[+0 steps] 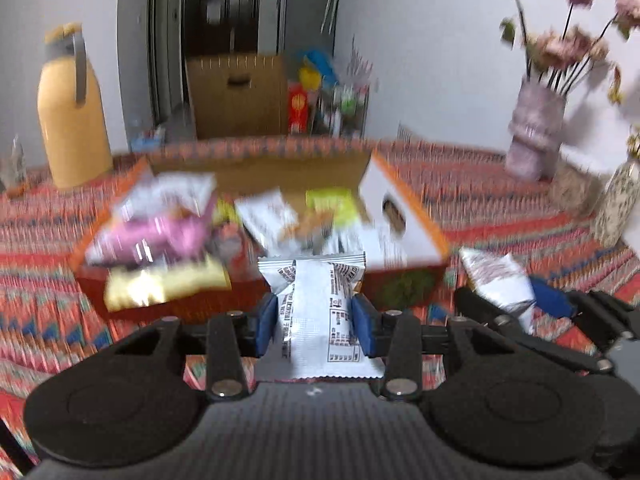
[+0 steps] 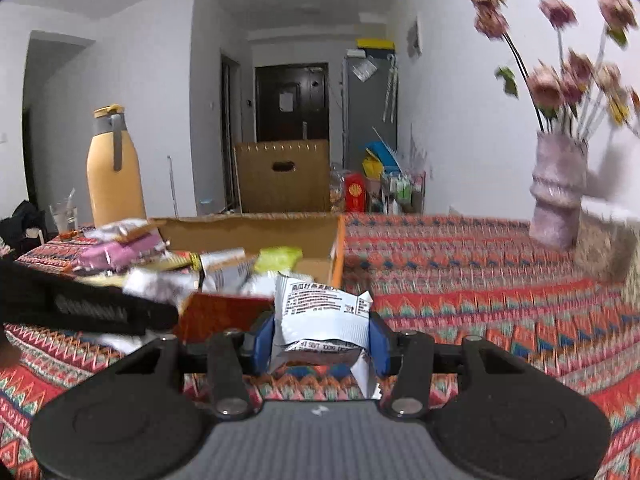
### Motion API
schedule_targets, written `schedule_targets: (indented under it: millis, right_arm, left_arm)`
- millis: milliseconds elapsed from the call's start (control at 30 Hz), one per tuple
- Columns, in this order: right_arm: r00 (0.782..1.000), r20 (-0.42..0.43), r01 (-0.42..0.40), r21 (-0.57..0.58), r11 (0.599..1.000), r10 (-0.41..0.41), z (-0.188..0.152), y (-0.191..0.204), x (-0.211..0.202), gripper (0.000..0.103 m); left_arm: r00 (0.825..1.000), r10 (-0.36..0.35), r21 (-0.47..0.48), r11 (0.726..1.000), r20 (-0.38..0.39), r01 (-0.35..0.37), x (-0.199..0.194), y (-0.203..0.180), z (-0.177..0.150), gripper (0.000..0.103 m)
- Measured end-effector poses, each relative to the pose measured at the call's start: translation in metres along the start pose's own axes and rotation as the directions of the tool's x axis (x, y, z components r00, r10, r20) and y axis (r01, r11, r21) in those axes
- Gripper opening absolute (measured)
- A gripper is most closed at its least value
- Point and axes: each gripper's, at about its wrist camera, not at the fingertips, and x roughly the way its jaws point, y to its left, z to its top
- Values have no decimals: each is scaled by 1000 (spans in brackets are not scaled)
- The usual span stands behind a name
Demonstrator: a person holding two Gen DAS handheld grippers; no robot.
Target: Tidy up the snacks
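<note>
Left packet [image 1: 316, 312]: a white printed snack packet is clamped upright between the blue pads [image 1: 267, 322] of the left gripper [image 1: 316, 320], lifted clear of the tablecloth [image 1: 60, 320], just in front of the box's near wall.
Right packet [image 2: 320, 320]: a second white packet, crumpled, is pinched by the right gripper [image 2: 322, 338], held near the box's near right corner.
Box [image 1: 404, 216]: an open carton with orange edging is set mid-table, already piled with loose snacks [image 1: 160, 224], pink, yellow, green and white; some are heaped above the left rim.
Grippers: both are closed narrow, each on its own packet; neither is empty.
Table: it is covered by a red patterned cloth; a yellow flask [image 1: 72, 112] is stood at the far left, a flower vase [image 1: 536, 128] at the far right.
Step in hand: two packets are judged to be in carry toward the box, not yet released.
Next move: each packet has to be brought over the open box, above the heap, before the jaws are opened. The clearer right half is judged the better drop spot.
Risk: a packet let go over the overfilled left side may slide off onto the cloth.
</note>
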Motion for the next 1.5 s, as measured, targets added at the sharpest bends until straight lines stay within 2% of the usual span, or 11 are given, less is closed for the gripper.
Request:
schedule_targets:
  millis: [233,467,667,733,833,867,1000,1033,1067,1267,1500]
  right_arm:
    - [1000,10,-22,-50,998,23,41,24,34,48]
    - [999,-18,-28,-27,999,27,66,36,84,48]
    - [998,-51,-38,-16,999,37,66,38,112,48]
    - [997,-60,-46,-13,999,45,65,38,116,51]
    - [997,-62,-53,-4,999,53,62,35,115,68]
    - [997,-59,-55,0,999,54,62,35,114,74]
    - [998,-49,-47,29,998,48,63,32,108,101]
    - [998,-48,-47,36,998,48,63,30,106,103]
    - [998,-50,-45,41,998,47,63,29,104,103]
    - [998,-55,-32,55,998,35,59,28,89,103]
    - [999,-33,-20,50,999,21,47,31,44,103]
  left_arm:
    - [993,41,-32,999,109,-37,2,20,43,42]
    - [989,98,-40,995,114,-94,30,38,68,42]
    - [988,110,-54,993,106,-105,42,50,70,43]
    - [988,112,-55,993,104,-107,44,53,70,48]
    - [987,114,-61,992,118,-107,41,56,68,67]
    - [985,118,-66,992,126,-111,39,57,68,77]
    - [981,125,-78,990,150,-114,29,61,64,91]
    - [979,130,-81,990,156,-118,25,61,63,100]
    - [976,139,-85,988,168,-126,22,62,61,103]
    - [974,133,-85,989,184,-119,-1,68,50,103]
    - [970,112,-74,992,215,-98,-42,77,28,103]
